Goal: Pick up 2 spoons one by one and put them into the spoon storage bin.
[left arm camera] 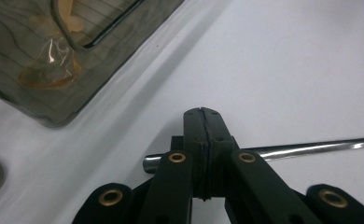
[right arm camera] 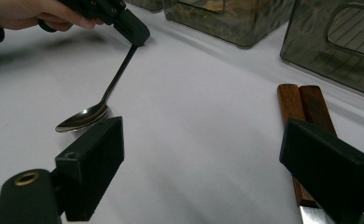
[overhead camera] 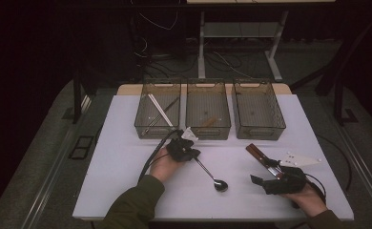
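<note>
Left gripper (overhead camera: pixel 190 153) clamped on the spoon (overhead camera: pixel 211 175)

Its jaws pinch the handle's end, bowl resting mid-table before the 3 bins (overhead camera: pixel 208 114); the right gripper (overhead camera: pixel 260 180) gapes wide, empty (wood-handled knife (overhead camera: pixel 259 155) just beside it).

At upper left the left gripper (right arm camera: pixel 132 33) clamps a spoon (right arm camera: pixel 94 102) handle, while wooden-handled knives (right arm camera: pixel 306 121) lie at right on the white table (right arm camera: pixel 203 130).

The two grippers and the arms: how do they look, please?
Both grippers, left and right, are black, with blocky black fingers and brass-coloured rivets. Each carries a pale three-cornered plate and a black cable. The sleeves are olive green.
</note>
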Demonstrator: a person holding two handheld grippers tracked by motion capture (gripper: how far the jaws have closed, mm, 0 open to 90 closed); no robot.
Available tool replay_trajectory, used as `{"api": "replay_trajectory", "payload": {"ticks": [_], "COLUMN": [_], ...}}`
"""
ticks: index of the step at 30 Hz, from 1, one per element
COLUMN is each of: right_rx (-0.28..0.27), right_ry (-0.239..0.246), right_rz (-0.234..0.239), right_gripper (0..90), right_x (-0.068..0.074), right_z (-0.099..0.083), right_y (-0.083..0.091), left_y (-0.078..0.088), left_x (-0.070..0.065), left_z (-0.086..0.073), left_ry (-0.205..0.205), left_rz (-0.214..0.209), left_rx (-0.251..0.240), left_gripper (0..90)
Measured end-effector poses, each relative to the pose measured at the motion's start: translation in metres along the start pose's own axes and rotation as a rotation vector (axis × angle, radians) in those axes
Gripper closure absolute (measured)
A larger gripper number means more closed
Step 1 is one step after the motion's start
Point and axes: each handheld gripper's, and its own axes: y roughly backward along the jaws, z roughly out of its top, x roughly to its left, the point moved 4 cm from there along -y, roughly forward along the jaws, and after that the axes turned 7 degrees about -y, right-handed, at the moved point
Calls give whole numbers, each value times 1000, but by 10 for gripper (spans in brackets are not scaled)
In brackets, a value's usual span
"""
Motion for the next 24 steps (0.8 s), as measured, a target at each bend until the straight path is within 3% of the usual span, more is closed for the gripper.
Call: {"api": "replay_trajectory", "payload": {"ticks": [6, 10, 24], "right_rx": [0, 0, 2], "right_ry": [0, 2, 10], "right_rz": [-4, -6, -8], "right_gripper": [138, 139, 139], "right_x": [-1, -1, 0], "right_z": [0, 0, 0], "right_y": [0, 0, 0], "left_y": [0, 2, 10], "left_x": [0, -1, -6], "left_z": [1, 0, -6], "left_ry": [-26, -9, -15], "left_rz": [4, -2, -14], "left_rx": [14, 20, 69], "left_gripper": [895, 896, 896]}}
